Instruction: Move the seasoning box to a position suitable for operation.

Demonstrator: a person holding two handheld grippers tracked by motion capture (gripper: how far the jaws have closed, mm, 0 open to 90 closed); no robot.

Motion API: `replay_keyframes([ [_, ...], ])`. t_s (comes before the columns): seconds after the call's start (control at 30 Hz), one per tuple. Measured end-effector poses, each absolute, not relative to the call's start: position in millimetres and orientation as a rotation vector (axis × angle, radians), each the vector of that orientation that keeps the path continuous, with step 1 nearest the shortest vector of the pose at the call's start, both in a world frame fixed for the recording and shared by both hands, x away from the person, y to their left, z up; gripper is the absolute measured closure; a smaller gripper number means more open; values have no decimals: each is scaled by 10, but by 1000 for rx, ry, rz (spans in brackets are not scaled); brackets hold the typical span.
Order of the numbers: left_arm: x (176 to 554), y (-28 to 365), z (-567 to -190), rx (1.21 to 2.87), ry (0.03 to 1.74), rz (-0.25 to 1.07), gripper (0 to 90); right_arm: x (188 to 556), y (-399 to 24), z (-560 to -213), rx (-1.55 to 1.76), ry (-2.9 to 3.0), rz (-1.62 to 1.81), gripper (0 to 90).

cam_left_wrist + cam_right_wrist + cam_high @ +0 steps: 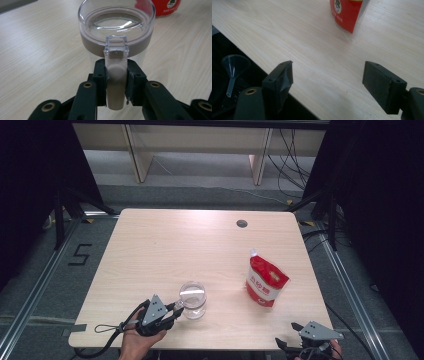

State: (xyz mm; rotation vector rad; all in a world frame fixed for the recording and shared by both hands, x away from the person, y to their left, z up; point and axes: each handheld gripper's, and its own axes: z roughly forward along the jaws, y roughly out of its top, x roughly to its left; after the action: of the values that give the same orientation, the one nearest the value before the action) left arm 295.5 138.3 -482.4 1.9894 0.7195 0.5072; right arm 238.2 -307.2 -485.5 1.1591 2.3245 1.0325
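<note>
A clear glass jar [193, 299] with a transparent lid and a beige seal ring stands near the table's front edge, left of centre. My left gripper [176, 309] reaches it from the left. In the left gripper view its jaws [115, 67] are shut on the jar's beige latch tab [115, 85], with a pad pressed on each side. A red and white pouch [265, 282] with a spout stands upright to the right of the jar. My right gripper [287, 334] rests at the front right edge, open [332, 77] with nothing between its pads; the pouch [348, 13] lies ahead of it.
The light wooden table [165, 245] has a dark cable hole [242, 223] near its far edge. A small clear funnel [233, 67] lies on a dark surface below the table's front edge. Black curtains flank both sides.
</note>
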Motion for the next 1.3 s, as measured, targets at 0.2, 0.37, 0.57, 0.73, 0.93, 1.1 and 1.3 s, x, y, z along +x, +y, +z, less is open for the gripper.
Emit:
replay_keyframes([
  [0.2, 2954, 1359, -4830, 2003, 683, 471, 724, 2389, -3075, -4857, 1145, 2326, 1027, 253],
  [0.37, 2981, 1331, -4853, 1979, 648, 415, 725, 2361, -3045, -4852, 1193, 2313, 1023, 254],
  [0.57, 3005, 1310, -4857, 1986, 584, 400, 725, 2360, -3044, -4849, 1194, 2320, 1023, 255],
  [0.73, 2999, 1287, -4868, 1980, 575, 373, 725, 2386, -3058, -4854, 1138, 2324, 1019, 256],
  [0.93, 3014, 1267, -4873, 1976, 548, 341, 725, 2393, -3047, -4856, 1128, 2328, 1020, 256],
  [1.1, 3047, 1256, -4886, 1973, 504, 307, 725, 2378, -3027, -4854, 1151, 2329, 1022, 257],
  [1.3, 3071, 1233, -4897, 1968, 472, 286, 725, 2404, -3038, -4853, 1097, 2328, 1030, 258],
])
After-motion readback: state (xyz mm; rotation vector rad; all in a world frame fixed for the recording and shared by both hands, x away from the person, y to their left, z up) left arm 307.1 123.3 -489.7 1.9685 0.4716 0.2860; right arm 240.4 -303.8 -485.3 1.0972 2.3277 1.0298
